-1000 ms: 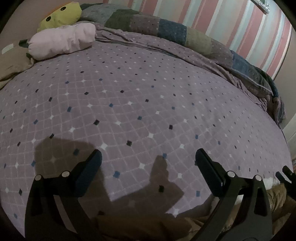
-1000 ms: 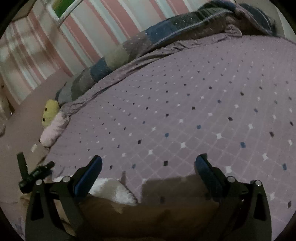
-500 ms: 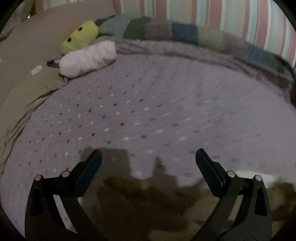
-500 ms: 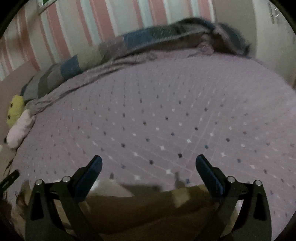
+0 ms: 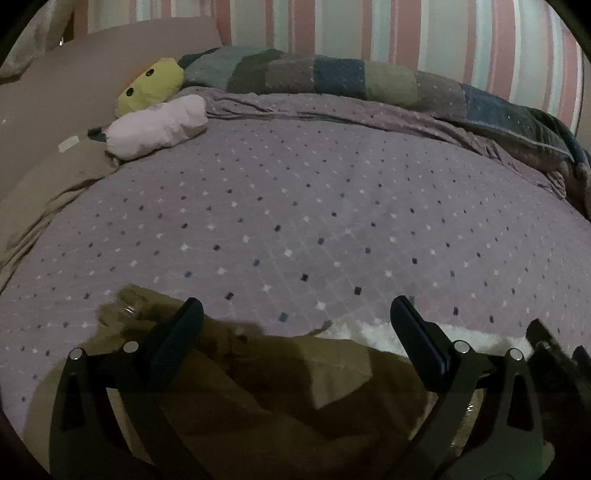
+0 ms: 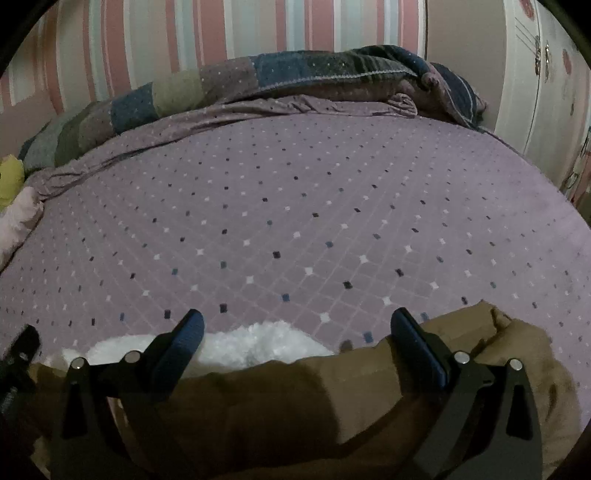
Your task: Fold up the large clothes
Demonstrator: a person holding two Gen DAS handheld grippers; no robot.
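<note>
No readable text, label or number anywhere.

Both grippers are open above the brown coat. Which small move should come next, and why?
Probably lower the right gripper onto the brown coat edge beside the white fleece lining and close. The jaws stand wide apart, holding nothing, and the coat lies bunched on the bed.

Bed cover (image 5: 314, 206): mauve with a white lattice and small white, blue and black diamonds. Garment (image 6: 280, 406): olive-brown with white fleece lining (image 6: 240, 343). Quilt (image 5: 332, 75): blue, grey and olive patches. Wall (image 6: 207, 33): pink, white and pale-blue stripes. Plush toy (image 5: 151, 86): yellow-green
</note>
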